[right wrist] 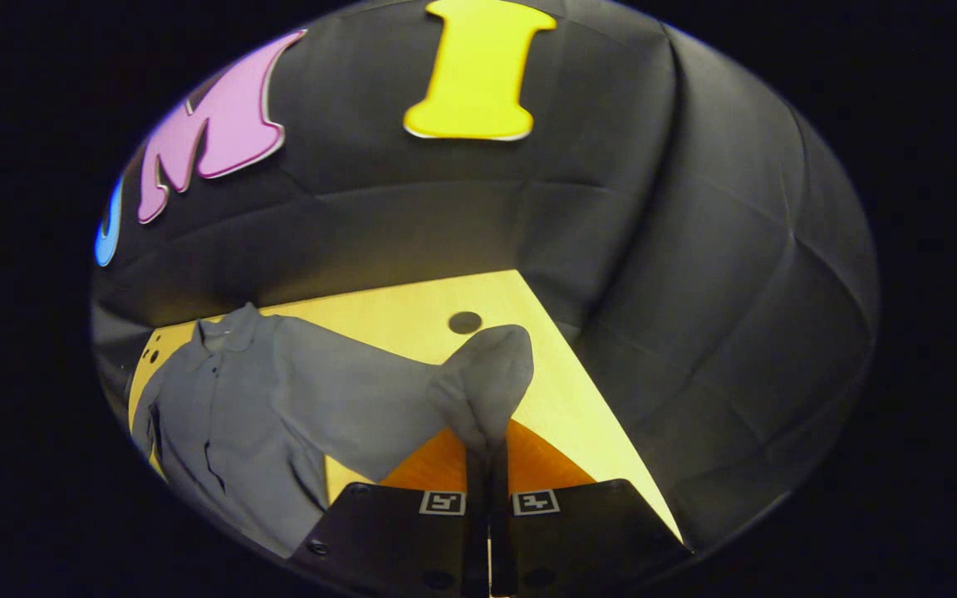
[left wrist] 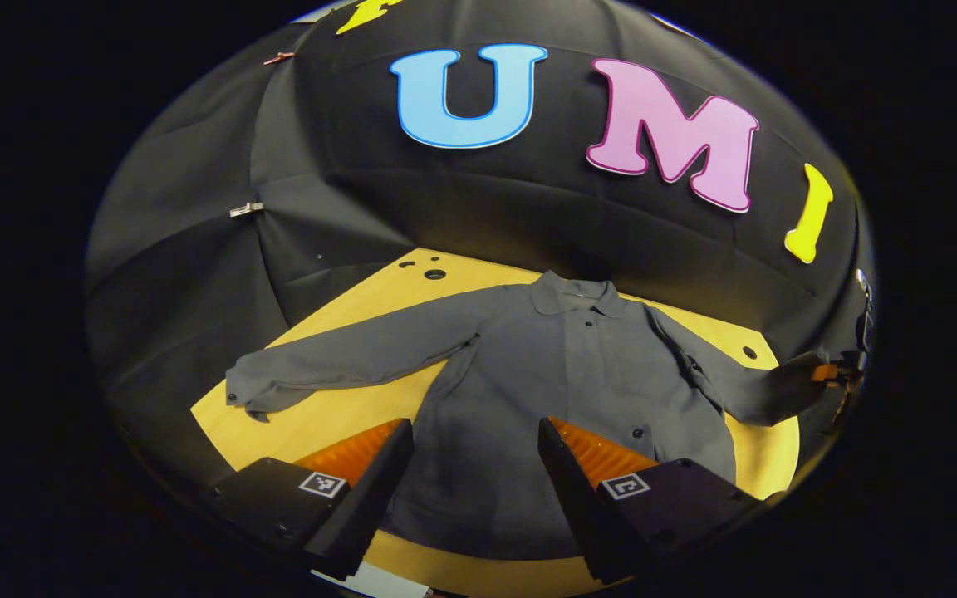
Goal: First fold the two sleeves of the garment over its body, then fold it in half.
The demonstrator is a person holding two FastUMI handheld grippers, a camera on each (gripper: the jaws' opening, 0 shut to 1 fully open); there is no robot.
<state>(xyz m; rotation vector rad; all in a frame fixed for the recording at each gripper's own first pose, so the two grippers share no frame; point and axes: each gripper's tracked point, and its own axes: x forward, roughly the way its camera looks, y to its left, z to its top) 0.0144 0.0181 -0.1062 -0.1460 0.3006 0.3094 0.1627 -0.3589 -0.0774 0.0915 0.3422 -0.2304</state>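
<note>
The table (left wrist: 337, 415) carries a grey garment (left wrist: 520, 390) spread flat on its front, buttons up, lying across most of the wooden top. Its collar (left wrist: 576, 295) points toward the far edge by the booth wall and its hem comes toward the near edge, so the long axis of the body runs from near edge to far edge, while the sleeves stretch crosswise toward the two side edges.

As for progress, the folding looks barely begun. One sleeve (left wrist: 345, 361) lies fully extended and untouched, its cuff near the table's left edge as seen in the left gripper view. The other sleeve (right wrist: 379, 399) is the one being worked: its cuff (right wrist: 485, 378) is bunched and lifted off the table near the right-hand far corner, beside a dark hole in the top. Neither sleeve lies over the body yet, and the fold in half is all still to do.

The right tool (right wrist: 488, 490) is clenched on that cuff, both fingers pressed together with the cloth rising out from between them. The left tool (left wrist: 474, 465) is released, its fingers spread wide above the hem area of the garment near the near edge, holding nothing.
</note>
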